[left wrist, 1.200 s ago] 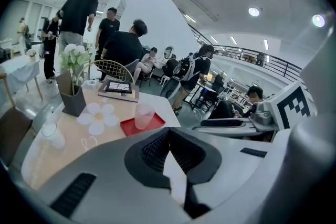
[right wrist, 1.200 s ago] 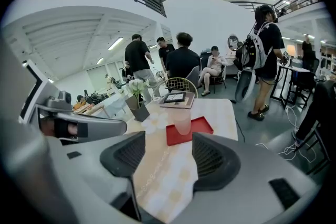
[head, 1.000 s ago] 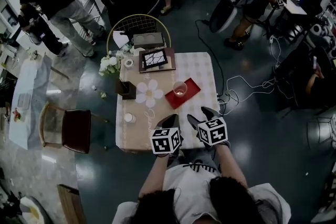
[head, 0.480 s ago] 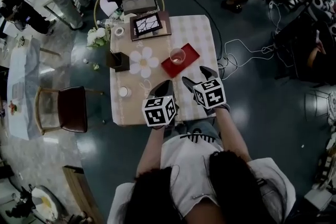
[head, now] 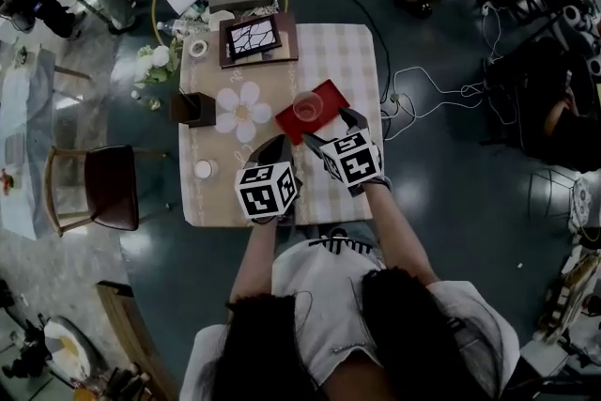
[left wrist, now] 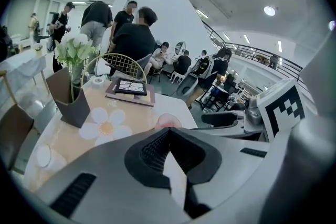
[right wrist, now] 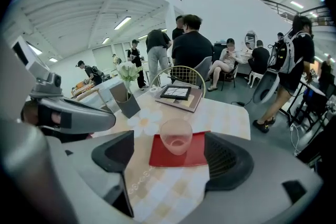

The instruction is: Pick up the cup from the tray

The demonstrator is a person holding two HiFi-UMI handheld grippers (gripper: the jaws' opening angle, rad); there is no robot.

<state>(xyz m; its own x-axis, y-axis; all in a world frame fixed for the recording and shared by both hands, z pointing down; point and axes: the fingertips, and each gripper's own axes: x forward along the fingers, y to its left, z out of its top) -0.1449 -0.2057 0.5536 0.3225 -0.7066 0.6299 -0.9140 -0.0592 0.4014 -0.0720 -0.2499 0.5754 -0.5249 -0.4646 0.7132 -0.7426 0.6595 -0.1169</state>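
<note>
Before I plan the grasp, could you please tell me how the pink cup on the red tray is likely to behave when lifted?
The cup looks translucent with little or nothing inside, so it is probably light and stiff. Its smooth, rounded sides may be slippery. It stands upright on the tray, narrowing toward its base, so a sideways nudge could tip it.

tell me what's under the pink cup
The cup stands upright on a red tray, which lies on the checked tablecloth. The cloth beneath the tray is covered, so nothing there can be seen.
</note>
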